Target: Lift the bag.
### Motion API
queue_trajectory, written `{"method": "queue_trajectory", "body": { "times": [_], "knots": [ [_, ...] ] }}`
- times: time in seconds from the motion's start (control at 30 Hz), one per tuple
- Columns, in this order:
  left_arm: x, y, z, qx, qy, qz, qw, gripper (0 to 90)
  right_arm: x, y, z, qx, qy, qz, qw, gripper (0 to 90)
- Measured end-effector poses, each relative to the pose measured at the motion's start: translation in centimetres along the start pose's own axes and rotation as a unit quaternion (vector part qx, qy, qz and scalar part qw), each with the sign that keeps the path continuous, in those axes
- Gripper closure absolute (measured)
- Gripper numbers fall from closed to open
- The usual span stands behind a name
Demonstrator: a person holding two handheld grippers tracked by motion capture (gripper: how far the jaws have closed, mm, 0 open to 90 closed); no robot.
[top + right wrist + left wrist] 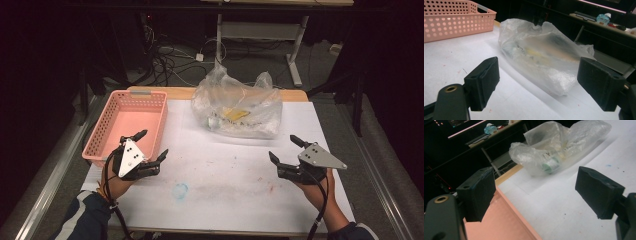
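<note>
both hand-held grippers, left (pixel 151 143) and right (pixel 283 149), gape wide and empty, near the bag (pixel 239 107) (basket (pixel 105 131) beside left) on the tabletop (pixel 225 190).

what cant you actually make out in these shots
- What the clear plastic bag holds: in the high view the crinkled film blurs it to yellow patches.
- The green-capped item inside: in the left gripper view only a "Y" of its label reads.
- The pink basket floor: the left gripper covers its near corner in the high view.
</note>
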State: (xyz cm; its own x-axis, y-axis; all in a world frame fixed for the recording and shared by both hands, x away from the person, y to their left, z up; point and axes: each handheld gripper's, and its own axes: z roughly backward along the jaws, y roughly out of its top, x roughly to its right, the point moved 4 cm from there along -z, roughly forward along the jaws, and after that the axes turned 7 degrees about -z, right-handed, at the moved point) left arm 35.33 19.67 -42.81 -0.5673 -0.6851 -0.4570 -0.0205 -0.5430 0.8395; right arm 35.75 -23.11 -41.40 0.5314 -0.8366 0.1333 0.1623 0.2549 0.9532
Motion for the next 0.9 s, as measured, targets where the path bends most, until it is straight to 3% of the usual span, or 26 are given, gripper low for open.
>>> {"method": "queue_trajectory", "body": {
  "times": [0.6,0.67,0.8,0.9],
  "knots": [
    [2.9,-2.6,1.4,-0.044,-0.032,0.0,0.9985,16.4,-1.1,-3.6,1.7,-0.014,0.01,0.001,0.9999,17.8],
    [3.3,-2.9,1.8,-0.049,-0.033,-0.009,0.9982,16.4,-1.4,-4.3,1.9,-0.023,0.018,0.003,0.9996,17.7],
    [3.6,-3.4,2.4,-0.055,-0.039,0.005,0.9977,16.4,-2.1,-5.9,2.3,-0.046,0.028,0.005,0.9986,17.7],
    [3.9,-3.7,2.6,-0.062,-0.041,0.002,0.9973,16.4,-2.5,-6.4,2.6,-0.053,0.034,0.009,0.998,17.6]
  ]
}}
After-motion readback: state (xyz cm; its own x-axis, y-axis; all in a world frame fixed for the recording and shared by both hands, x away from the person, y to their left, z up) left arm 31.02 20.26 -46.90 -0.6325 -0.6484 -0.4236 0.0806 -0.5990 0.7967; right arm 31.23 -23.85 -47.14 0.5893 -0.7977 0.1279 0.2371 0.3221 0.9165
